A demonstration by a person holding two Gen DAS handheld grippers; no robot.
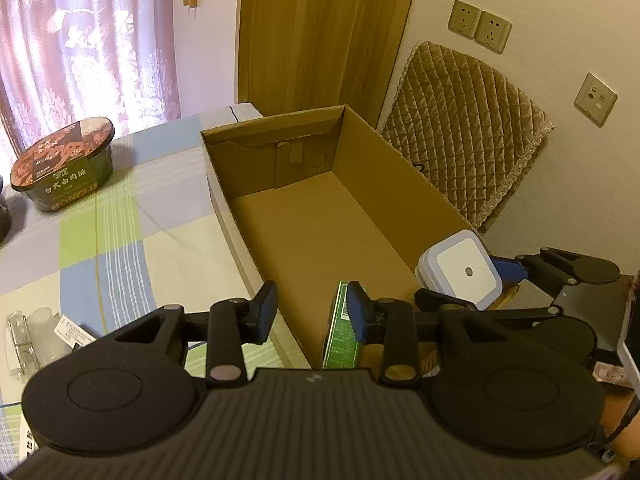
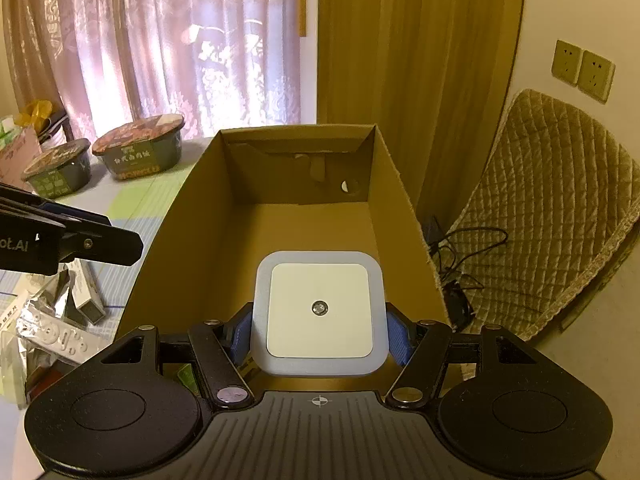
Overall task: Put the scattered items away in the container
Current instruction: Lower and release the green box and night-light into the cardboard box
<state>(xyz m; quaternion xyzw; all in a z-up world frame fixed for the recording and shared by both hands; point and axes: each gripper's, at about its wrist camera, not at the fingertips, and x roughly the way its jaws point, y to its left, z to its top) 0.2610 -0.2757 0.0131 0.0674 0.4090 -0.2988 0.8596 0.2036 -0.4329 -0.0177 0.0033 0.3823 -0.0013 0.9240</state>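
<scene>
Right gripper (image 2: 320,334) clamped on square night light (image 2: 320,310), held above near end of cardboard box (image 2: 200,216). Left gripper (image 1: 312,312) wide open, empty, over box's near rim. Lower light close to floor before releasing. Light face up toward camera; square, no clear long axis. Green carton (image 1: 340,332) already inside.

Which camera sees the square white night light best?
The right wrist view: the night light faces it squarely, held by the right tool above the cardboard box. The left wrist view shows it tilted, near the edge.
</scene>
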